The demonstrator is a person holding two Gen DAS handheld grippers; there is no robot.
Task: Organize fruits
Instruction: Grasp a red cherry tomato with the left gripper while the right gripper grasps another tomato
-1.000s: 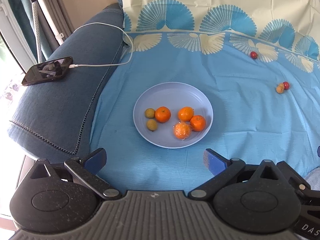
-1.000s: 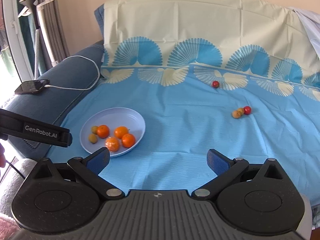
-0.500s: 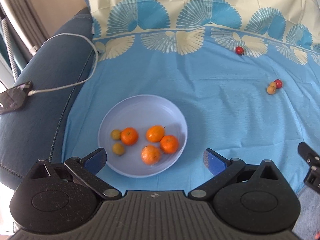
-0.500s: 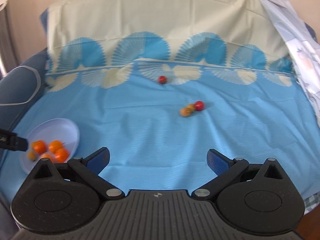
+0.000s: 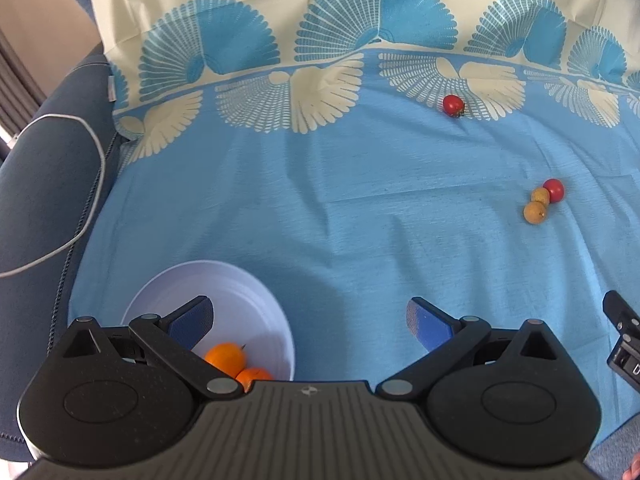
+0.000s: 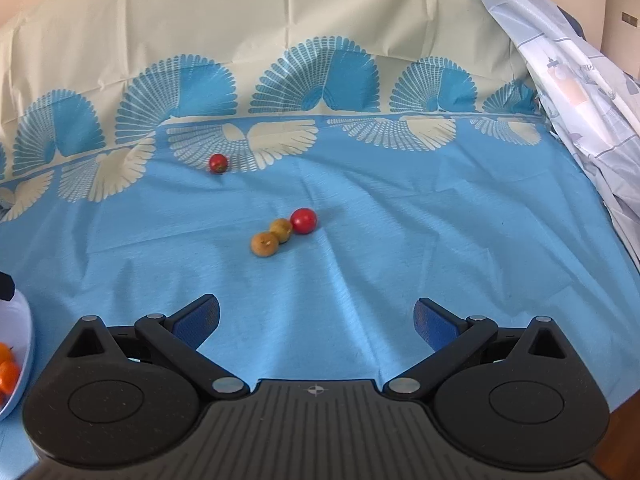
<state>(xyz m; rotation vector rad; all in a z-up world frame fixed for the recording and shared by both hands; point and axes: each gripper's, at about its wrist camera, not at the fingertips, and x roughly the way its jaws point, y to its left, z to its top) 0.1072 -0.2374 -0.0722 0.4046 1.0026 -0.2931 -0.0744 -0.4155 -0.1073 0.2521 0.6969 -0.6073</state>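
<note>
Blue cloth [image 6: 360,280], white cable [image 5: 92,184] on armrest [image 5: 40,184], draped sheet [image 6: 580,92]

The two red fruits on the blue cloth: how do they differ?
The far red fruit lies alone on the white fan pattern; the near red fruit touches a brown fruit on plain blue. The near one looks bigger, being closer. Both are round, glossy and outside the plate.

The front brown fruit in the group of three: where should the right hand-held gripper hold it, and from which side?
Grip the front brown fruit across its round middle, coming from the near side: only its far-right side touches the second brown fruit.
</note>
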